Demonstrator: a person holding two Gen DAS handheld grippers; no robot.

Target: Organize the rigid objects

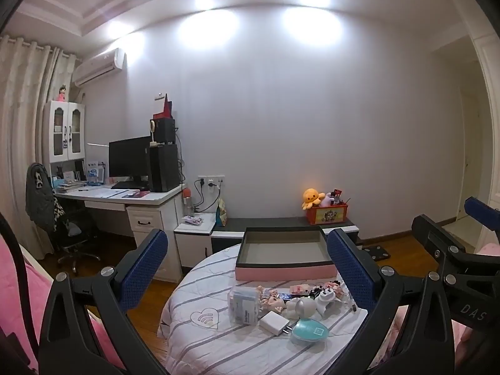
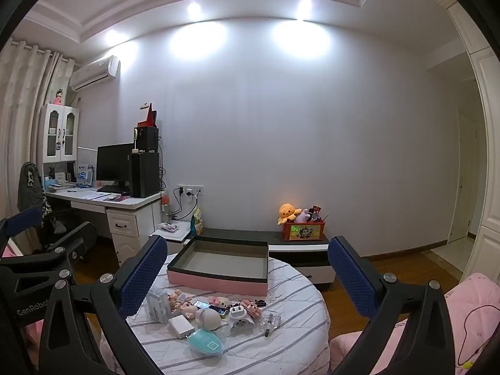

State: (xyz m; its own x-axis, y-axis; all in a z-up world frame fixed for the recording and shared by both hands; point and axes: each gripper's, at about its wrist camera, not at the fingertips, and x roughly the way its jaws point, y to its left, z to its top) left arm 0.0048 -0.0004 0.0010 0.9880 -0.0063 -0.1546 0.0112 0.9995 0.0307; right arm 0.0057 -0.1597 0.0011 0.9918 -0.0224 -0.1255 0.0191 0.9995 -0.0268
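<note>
Pink box (image 2: 218,276) (nothing inside) on round tabletop (image 2: 290,337), small items (image 2: 215,312) heaped just before it, left claw (image 1: 247,268) and right claw (image 2: 247,276) spread wide, gripping nothing

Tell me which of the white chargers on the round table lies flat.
The rectangular white charger beside the teal case lies flat; the rounded white plug adapter stands, prongs up.

White letters "DAS" stand on the black body of the right hand-held gripper (image 1: 481,215), seen at the right edge of the left wrist view. "GenRobot", cut off at its end, stands in white on the black body of the left hand-held gripper (image 2: 18,222) in the right wrist view. Print on the clear packet (image 1: 245,307) is too small to read.
</note>
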